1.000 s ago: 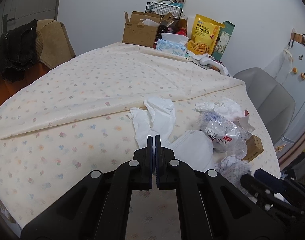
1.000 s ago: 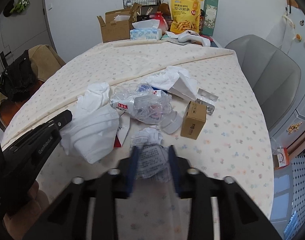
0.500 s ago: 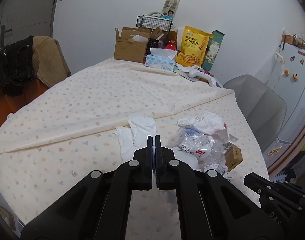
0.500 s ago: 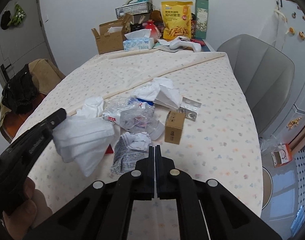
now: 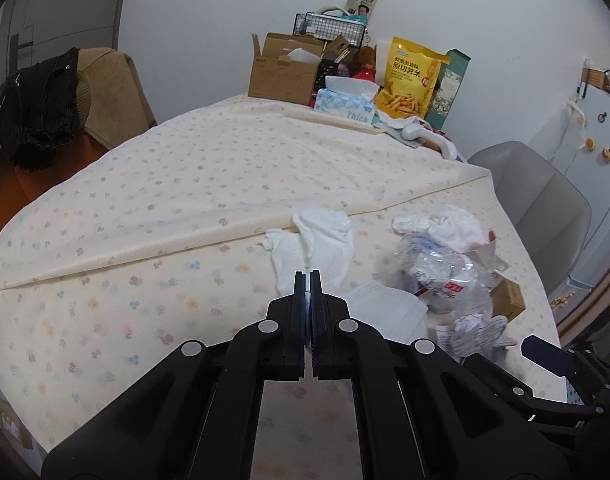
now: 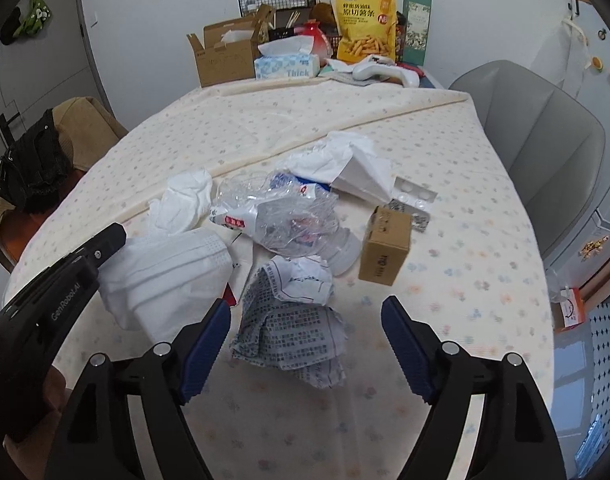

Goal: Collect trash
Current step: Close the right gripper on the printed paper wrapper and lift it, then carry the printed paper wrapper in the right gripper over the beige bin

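My right gripper [image 6: 305,332] has just been opening; its jaws stand wide, nothing gripped, with the crumpled grey printed paper wad [image 6: 295,320] lying between them. My left gripper [image 5: 309,292] is clenched on the white pleated face mask [image 6: 165,276]. I judge the next move: lower, close on the wad. Other trash, a crushed clear plastic bottle [image 6: 281,216] and a small brown cardboard box [image 6: 385,244], lies just beyond. The floral cream tablecloth [image 5: 165,184] covers the table; grey chair [image 6: 545,136] at far right.
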Tool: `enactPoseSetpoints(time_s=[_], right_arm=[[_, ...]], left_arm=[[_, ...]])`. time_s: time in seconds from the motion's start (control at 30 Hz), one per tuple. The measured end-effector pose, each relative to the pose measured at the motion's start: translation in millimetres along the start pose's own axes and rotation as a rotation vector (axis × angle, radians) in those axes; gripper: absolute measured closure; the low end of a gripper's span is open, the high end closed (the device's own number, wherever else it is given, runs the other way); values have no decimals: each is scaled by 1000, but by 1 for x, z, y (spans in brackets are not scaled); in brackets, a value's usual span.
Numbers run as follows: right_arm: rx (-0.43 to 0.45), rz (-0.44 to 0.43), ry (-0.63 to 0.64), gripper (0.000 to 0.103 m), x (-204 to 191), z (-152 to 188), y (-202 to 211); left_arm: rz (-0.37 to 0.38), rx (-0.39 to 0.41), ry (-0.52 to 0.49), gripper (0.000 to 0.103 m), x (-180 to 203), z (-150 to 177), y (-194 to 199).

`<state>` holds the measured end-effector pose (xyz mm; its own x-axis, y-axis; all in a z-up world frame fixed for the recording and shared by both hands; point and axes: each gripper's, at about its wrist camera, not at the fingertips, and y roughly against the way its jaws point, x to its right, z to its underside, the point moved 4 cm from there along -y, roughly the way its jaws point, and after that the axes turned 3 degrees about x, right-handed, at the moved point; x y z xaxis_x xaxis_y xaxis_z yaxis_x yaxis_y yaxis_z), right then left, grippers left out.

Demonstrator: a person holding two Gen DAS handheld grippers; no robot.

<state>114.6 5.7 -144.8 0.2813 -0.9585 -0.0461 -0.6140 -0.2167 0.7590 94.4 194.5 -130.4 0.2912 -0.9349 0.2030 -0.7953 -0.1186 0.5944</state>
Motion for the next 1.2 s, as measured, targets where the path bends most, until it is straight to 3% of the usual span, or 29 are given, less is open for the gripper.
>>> enactPoseSetpoints(time_s=[0.07, 0.1, 0.17, 0.27, 0.83, 1.2], right_arm=[[-20, -4, 2, 33, -2, 2, -9], [-33, -12, 2, 53, -2, 3, -12], [-69, -43, -1, 58, -2, 7, -19], [-30, -49, 19, 65, -4, 3, -6], [147, -22, -56, 65, 43, -7, 89], [212, 64, -133, 64, 112, 5, 137]], left_arm=[[-2, -12, 5, 100, -3, 1, -4], [-1, -14, 6, 100, -3, 2, -6], [1, -14, 6, 100, -2, 1, -6], [14, 3, 2, 100, 2, -4, -1], [83, 183, -83, 100, 60, -45, 87], [182, 177, -176, 100, 146, -31, 99]])
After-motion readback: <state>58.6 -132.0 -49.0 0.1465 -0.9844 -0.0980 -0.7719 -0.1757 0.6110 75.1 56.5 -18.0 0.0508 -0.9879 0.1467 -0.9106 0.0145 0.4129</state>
